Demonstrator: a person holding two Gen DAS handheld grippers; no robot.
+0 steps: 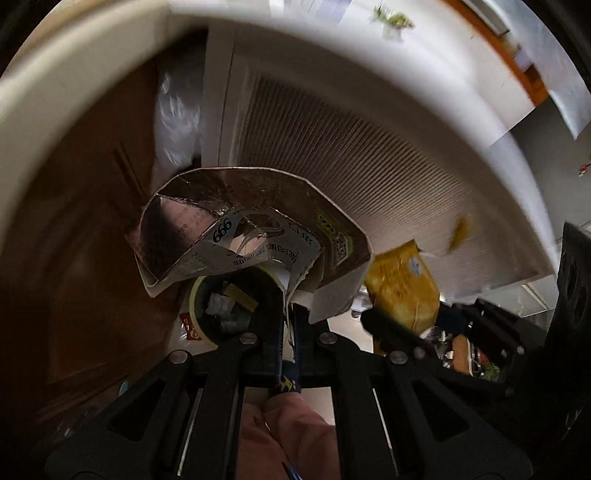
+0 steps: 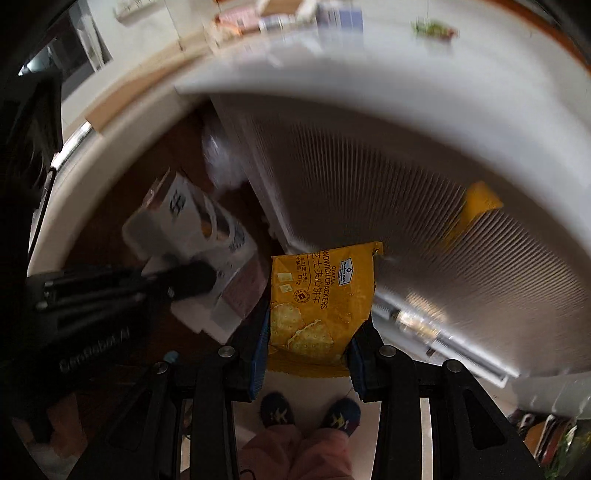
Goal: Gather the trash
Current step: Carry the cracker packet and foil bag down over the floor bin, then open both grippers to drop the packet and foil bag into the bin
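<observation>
both pieces are picked up but not yet binned: the left gripper [image 1: 290,317] is clamped on a torn carton [image 1: 251,229], the right gripper [image 2: 308,354] on a yellow cracker bag [image 2: 321,299], the carton above the small bin [image 1: 231,306].

White round tabletop [image 2: 369,66] with a blurred rim; on it at 12 o'clock blurred packets and a blue-white box [image 2: 340,14], at 1 o'clock a green wrapper [image 2: 432,29]; below, brown wooden floor [image 1: 74,258] bearing a yellow-rimmed round bin [image 1: 229,306] at 6 o'clock; clear plastic bag [image 1: 177,110] at 11 o'clock.
</observation>
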